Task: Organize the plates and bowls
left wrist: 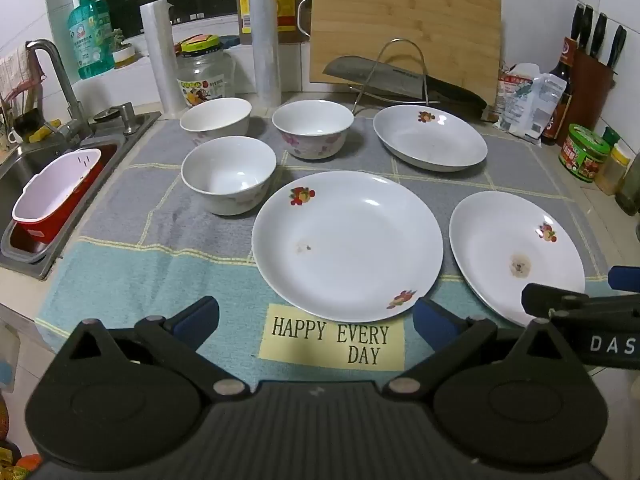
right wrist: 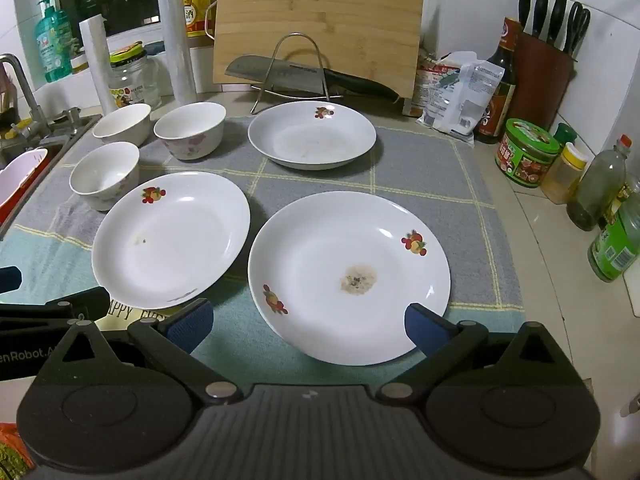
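- Both my grippers, left (left wrist: 316, 318) and right (right wrist: 308, 322), hover with jaws spread, holding nothing.
- Three plates (right wrist: 348, 276) and three bowls (left wrist: 228, 174) sit apart on the mat (left wrist: 160, 272) on the counter (right wrist: 560, 320).

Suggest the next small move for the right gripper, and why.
Probably ease the right gripper forward and down onto the near rim of the stained plate. Both grippers are open and empty, the left gripper too, and all three plates and three bowls lie apart on the mat, nothing stacked. That plate sits directly ahead of the right fingers, so it looks like the shortest first pick.
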The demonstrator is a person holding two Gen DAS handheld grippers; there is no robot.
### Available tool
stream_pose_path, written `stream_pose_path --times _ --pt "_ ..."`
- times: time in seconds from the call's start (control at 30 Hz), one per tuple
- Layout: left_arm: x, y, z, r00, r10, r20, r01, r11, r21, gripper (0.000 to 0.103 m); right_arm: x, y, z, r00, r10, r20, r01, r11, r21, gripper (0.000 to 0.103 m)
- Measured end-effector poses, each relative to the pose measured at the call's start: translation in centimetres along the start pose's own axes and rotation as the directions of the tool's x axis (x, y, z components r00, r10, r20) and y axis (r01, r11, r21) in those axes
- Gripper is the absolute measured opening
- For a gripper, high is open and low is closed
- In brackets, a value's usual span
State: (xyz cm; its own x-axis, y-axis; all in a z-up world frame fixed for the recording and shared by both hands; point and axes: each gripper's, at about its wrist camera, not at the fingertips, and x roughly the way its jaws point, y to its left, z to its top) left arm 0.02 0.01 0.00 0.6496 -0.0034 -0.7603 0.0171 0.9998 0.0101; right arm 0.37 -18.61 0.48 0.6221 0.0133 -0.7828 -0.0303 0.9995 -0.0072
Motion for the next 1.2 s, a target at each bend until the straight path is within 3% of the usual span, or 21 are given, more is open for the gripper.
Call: stream_pose_path --times 1.2 --pt "-0.4 -0.1 0.11 1.0 0.001 0.008 -0.001 1.0 0.003 0.102 -0.61 0.07 0.05 1.0 -0.005 0.009 0.005 1.0 0.002 0.103"
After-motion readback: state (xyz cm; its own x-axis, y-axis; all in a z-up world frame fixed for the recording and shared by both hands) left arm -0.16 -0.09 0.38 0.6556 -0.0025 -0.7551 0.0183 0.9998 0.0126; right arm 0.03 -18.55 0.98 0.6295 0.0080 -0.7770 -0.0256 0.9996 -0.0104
